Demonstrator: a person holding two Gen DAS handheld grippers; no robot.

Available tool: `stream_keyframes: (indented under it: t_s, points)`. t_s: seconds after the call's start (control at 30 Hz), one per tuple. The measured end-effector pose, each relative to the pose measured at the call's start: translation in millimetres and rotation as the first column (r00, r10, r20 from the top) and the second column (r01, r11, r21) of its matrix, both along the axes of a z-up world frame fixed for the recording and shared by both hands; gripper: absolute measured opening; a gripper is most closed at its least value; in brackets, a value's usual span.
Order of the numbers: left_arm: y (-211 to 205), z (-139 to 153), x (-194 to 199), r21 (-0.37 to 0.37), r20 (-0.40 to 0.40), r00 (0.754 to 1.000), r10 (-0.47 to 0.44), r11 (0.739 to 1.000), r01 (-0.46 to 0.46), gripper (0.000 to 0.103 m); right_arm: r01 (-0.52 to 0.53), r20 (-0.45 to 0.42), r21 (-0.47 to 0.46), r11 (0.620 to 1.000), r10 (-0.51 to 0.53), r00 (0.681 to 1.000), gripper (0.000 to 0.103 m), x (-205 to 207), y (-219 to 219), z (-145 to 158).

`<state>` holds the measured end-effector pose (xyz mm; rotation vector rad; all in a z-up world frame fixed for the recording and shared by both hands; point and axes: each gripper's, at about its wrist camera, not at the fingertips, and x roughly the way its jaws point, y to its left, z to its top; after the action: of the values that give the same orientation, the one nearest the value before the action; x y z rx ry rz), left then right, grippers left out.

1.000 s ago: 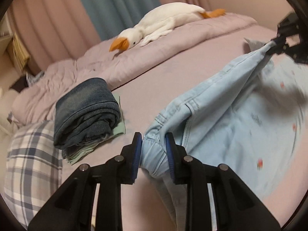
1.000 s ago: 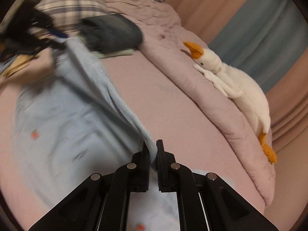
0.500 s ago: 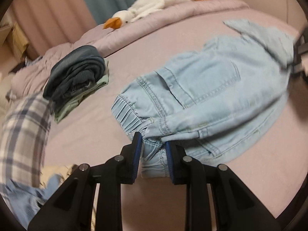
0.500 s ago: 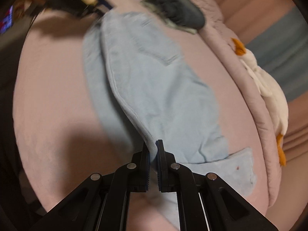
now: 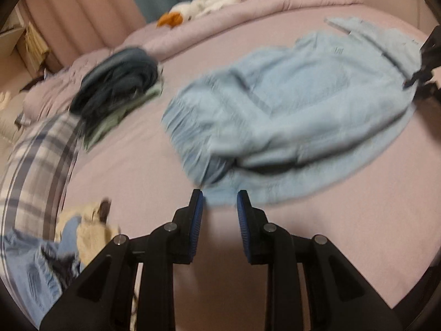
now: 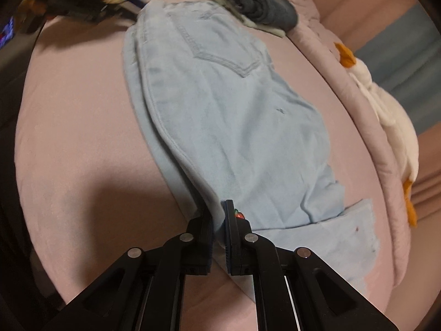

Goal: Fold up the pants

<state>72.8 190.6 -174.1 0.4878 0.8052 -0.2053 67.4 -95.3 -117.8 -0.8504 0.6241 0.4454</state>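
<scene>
We've got the light blue denim pants (image 6: 220,104) lying folded lengthwise on the pink bed (image 6: 82,151), so the first fold looks done. Our right tool (image 6: 219,215) pinches the leg end; our left tool (image 5: 219,201) sits narrowly parted at the waistband edge, gripping nothing we can see. Next up is probably folding end to end. The dark folded jeans stack (image 5: 118,80) and white goose plush (image 6: 391,115) sit well apart, not blocking.
</scene>
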Motion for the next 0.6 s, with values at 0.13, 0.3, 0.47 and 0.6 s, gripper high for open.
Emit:
stream_keyframes:
  t_s: [0.13, 0.3, 0.47, 0.6]
  points:
    - [20.8, 16.6, -13.1, -0.099, -0.001, 0.998, 0.062, 0.993, -0.062, 0.026, 0.035, -0.091, 0.160, 0.987, -0.020, 0.996, 0.015, -5.4, -18.5, 22.5]
    - [8.0, 56.9, -11.7, -0.322, 0.069, 0.994, 0.082, 0.945, -0.055, 0.044, 0.063, -0.136, 0.413, 0.908, -0.006, 0.991, 0.016, -8.4, -39.0, 55.3]
    - [-58.3, 58.3, 14.0, -0.388, 0.074, 0.997, 0.032, 0.922, -0.001, 0.048, 0.104, -0.117, 0.439, 0.892, -0.058, 0.991, 0.016, 9.5, -12.8, 48.9]
    - [-97.4, 3.8, 35.3, -0.248, -0.097, 0.994, 0.052, 0.966, -0.075, 0.050, 0.171, -0.215, 0.339, 0.925, -0.100, 0.971, 0.016, 28.0, 4.8, 3.6]
